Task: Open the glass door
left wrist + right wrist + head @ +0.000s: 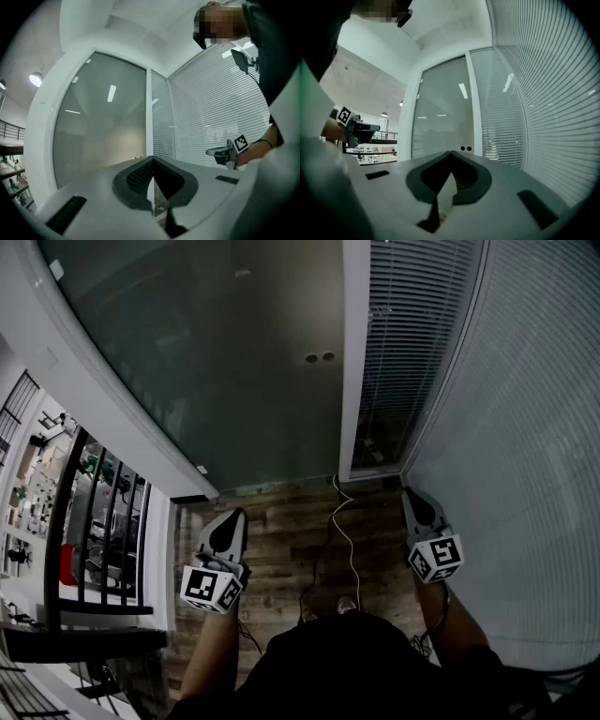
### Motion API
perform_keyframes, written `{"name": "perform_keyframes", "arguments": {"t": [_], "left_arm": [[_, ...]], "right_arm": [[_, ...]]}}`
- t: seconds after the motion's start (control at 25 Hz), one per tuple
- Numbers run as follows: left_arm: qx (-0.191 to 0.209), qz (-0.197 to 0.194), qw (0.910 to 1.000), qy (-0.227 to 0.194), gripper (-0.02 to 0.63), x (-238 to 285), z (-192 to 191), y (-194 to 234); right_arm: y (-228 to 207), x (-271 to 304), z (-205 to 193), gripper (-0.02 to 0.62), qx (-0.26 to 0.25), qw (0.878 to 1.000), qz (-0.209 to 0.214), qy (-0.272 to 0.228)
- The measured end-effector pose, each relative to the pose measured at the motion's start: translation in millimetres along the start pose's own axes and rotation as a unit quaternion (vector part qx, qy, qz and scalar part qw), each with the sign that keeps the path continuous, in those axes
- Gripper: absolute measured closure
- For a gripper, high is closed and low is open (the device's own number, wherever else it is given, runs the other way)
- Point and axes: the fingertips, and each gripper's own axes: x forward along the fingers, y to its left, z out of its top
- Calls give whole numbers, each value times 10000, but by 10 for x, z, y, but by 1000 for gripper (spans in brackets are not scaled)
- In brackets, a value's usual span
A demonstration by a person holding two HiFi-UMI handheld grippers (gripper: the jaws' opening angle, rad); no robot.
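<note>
Standing off from the glass door — shut, straight ahead. Left gripper and right gripper are both pressed together, empty and level. Approach step; next move likely means reaching the round fittings by its right edge.

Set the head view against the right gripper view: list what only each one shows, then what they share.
Only the head view: the wooden floor and a white cable lying on it in front of the door. Only the right gripper view: the white ceiling and a lit lamp in the distance. Both: the glass door with two dark round spots near its edge, the slatted blinds beside it, and the left tool, apart from the door.
</note>
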Motion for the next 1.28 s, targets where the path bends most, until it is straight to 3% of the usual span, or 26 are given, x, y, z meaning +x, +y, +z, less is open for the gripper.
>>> {"name": "perform_keyframes", "arguments": {"t": [0.84,1.28], "left_arm": [[-14,132,9999,-11,600,161,-2,180],[87,168,9998,-28,600,712,-15,5]], "right_arm": [[-158,260,-21,611,159,9999,-12,-45],[-843,311,-53,612,139,9999,-46,-73]]}}
